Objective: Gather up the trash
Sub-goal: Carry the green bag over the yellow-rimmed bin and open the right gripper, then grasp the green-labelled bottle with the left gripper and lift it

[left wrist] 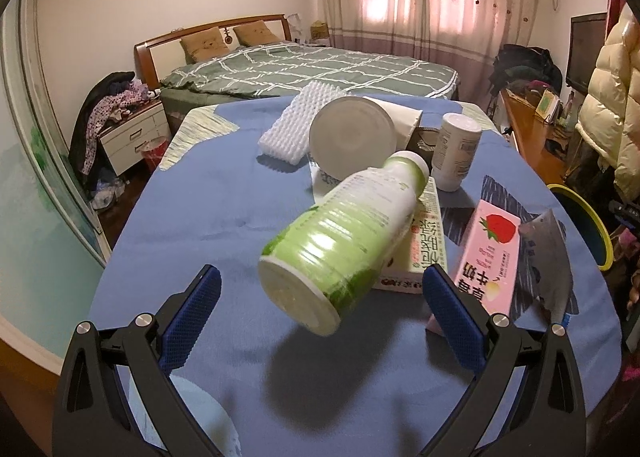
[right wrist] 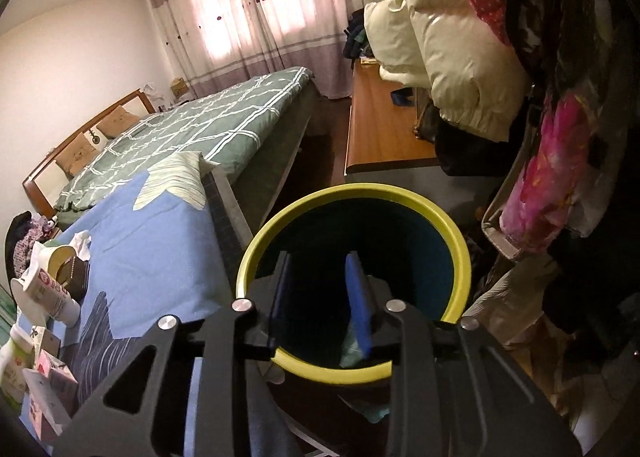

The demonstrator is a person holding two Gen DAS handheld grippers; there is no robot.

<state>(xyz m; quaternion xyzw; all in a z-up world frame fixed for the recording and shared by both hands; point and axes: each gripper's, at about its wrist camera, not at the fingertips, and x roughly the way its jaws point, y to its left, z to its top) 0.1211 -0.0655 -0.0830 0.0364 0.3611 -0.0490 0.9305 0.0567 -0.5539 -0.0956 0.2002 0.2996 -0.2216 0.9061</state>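
Fingers of the left gripper (left wrist: 320,305) are spread wide at the lower edge of the frame, with a green-and-white bottle (left wrist: 340,249) seen between them at centre, untouched by either pad and resting against cartons on the blue cloth (left wrist: 192,217). A pink strawberry milk carton (left wrist: 490,257) lies just right of it. Narrowly parted and holding nothing, the right gripper (right wrist: 320,297) is seen over the yellow-rimmed bin (right wrist: 456,233) at lower centre.

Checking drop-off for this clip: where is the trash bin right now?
In the right wrist view, the yellow-rimmed bin sits directly below the right gripper, beside the blue-clothed table.
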